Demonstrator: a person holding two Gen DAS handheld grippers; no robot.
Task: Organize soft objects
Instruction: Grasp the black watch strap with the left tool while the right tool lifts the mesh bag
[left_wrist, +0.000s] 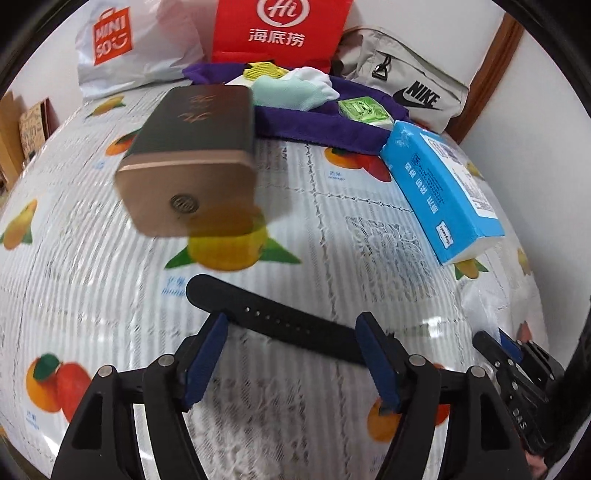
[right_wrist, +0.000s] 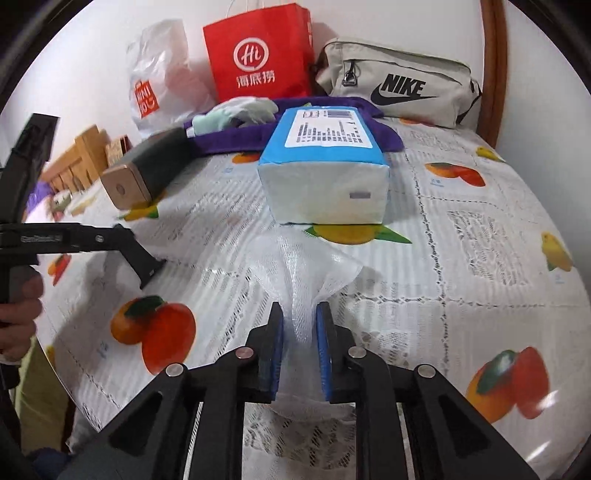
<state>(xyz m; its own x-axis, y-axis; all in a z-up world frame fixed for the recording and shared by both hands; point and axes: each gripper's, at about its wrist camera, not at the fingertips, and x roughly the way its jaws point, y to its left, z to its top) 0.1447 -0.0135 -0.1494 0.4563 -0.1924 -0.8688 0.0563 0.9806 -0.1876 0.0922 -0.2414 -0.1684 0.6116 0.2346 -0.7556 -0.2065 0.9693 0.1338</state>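
A black strap (left_wrist: 266, 314) with punched holes lies flat on the fruit-print table cover (left_wrist: 110, 295). My left gripper (left_wrist: 291, 319) stands open over it, one blue pad on each side, and the strap's right end is hidden behind the right finger. In the right wrist view my right gripper (right_wrist: 299, 308) is shut on a white mesh bag (right_wrist: 295, 266), which bunches between the pads and fans out onto the cover. A blue tissue pack (right_wrist: 325, 173) lies just beyond the mesh. Mint-green socks (left_wrist: 291, 92) rest on a purple cloth (left_wrist: 317, 125) at the back.
A dark box with a gold end (left_wrist: 192, 166) lies left of centre. A small green tissue packet (left_wrist: 364, 110) sits on the purple cloth. At the back wall stand a red paper bag (left_wrist: 280, 29), a white plastic shopping bag (left_wrist: 122, 51) and a beige Nike bag (left_wrist: 406, 85).
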